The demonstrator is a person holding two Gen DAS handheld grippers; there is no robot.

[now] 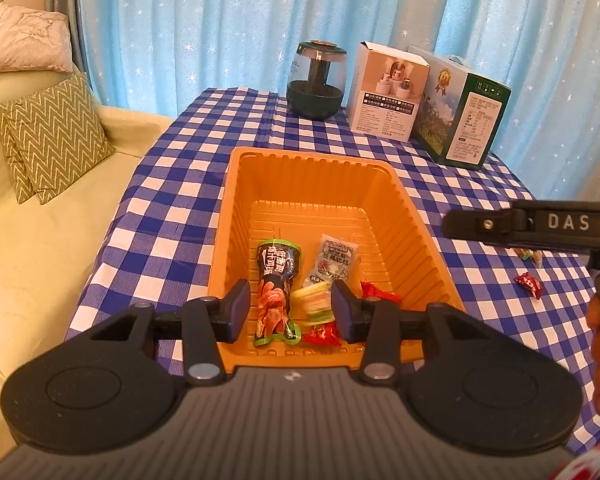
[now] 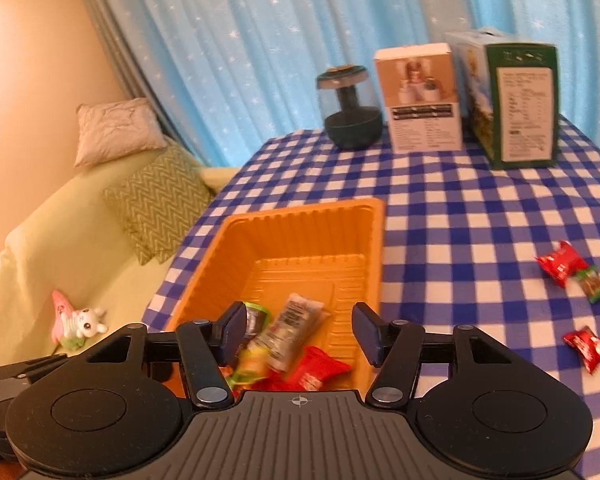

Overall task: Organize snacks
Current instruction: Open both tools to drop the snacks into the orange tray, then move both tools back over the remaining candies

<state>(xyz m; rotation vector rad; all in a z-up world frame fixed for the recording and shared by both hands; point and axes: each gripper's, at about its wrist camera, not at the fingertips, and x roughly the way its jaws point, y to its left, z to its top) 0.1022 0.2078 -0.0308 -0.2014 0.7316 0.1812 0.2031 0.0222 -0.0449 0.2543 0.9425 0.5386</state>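
An orange plastic bin [image 1: 300, 168] [image 2: 300, 216] stands on the checked table. In it lie a dark chip bag [image 1: 276, 288], a grey-white packet [image 1: 334, 260] [image 2: 296, 326], a yellow-green snack [image 1: 312, 304] [image 2: 252, 364] and red candies [image 1: 322, 334] [image 2: 320, 366]. My left gripper [image 1: 290, 312] is open and empty above the bin's near end. My right gripper [image 2: 300, 334] is open and empty above the bin's near right part; it shows at the right of the left wrist view [image 1: 540, 226]. Red candies [image 2: 560, 262] [image 2: 584, 346] [image 1: 530, 284] and a green-wrapped one [image 2: 590, 284] lie on the cloth to the right.
A dark glass jar [image 1: 316, 80] [image 2: 350, 110], a white box [image 1: 388, 92] [image 2: 420, 98] and a green box [image 1: 460, 116] [image 2: 516, 100] stand at the table's back. A sofa with cushions [image 1: 52, 136] [image 2: 160, 200] and a small plush toy [image 2: 76, 320] is at the left. Blue curtain behind.
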